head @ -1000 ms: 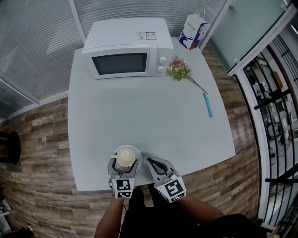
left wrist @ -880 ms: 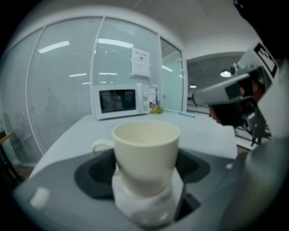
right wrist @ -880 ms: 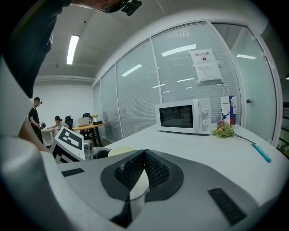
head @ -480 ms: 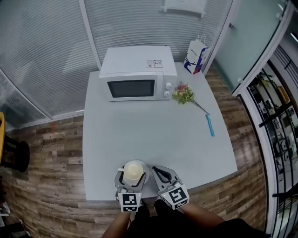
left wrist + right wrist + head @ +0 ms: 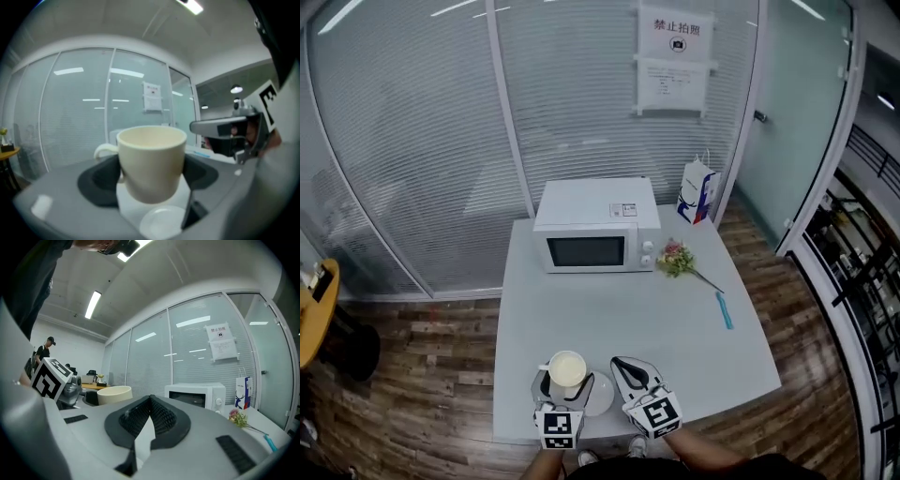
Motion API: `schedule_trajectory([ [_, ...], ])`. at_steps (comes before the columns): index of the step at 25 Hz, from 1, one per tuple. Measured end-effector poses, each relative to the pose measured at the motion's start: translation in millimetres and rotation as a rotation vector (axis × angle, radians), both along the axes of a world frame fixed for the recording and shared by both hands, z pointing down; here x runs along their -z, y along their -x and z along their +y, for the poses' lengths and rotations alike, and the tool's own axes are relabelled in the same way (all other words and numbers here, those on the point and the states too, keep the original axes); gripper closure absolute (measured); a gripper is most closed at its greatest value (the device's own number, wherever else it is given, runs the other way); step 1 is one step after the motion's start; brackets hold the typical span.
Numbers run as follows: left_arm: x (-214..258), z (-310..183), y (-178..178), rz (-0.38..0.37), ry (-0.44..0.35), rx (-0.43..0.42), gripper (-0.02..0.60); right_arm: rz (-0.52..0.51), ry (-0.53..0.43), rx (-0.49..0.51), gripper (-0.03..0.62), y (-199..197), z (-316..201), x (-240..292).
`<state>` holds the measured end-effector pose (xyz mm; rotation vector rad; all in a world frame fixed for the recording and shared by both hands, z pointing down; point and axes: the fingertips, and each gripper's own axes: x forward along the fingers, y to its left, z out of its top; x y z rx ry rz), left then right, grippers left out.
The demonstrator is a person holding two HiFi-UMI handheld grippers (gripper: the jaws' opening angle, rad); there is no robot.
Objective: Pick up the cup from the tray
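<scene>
A cream cup (image 5: 567,369) with a handle on its left side sits between the jaws of my left gripper (image 5: 565,377), which is shut on it. In the left gripper view the cup (image 5: 152,159) hangs above a small white round tray (image 5: 161,224). In the head view that tray (image 5: 600,395) lies on the table's near edge, just right of the cup. My right gripper (image 5: 622,365) is beside it on the right, shut and empty, its tips meeting (image 5: 150,401). The cup's rim (image 5: 114,393) shows at the left of the right gripper view.
A white microwave (image 5: 596,238) stands at the back of the grey table (image 5: 637,319). To its right are a bunch of flowers (image 5: 677,258), a white and blue paper bag (image 5: 697,202) and a blue pen (image 5: 725,310). Glass walls surround the table.
The cup has come up off the tray in my left gripper, and the tray now shows beside it. The head view has pulled back and takes in more of the room.
</scene>
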<state>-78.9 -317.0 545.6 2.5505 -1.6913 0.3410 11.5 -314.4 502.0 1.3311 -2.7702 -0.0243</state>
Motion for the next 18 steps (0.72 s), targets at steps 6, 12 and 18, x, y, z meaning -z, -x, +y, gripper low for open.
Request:
schedule_trajectory([
  [6,22,7,2,0.025,-0.032,0.003,0.170,0.006,-0.077,-0.018,0.591,5,-4,33],
  [12,29,11,2,0.057,-0.048,0.002,0.170,-0.008,-0.090,-0.021,0.591,5,-3,39],
  [18,29,13,5,0.060,-0.048,0.005,0.170,-0.006,-0.084,-0.041,0.591,4,-4,38],
])
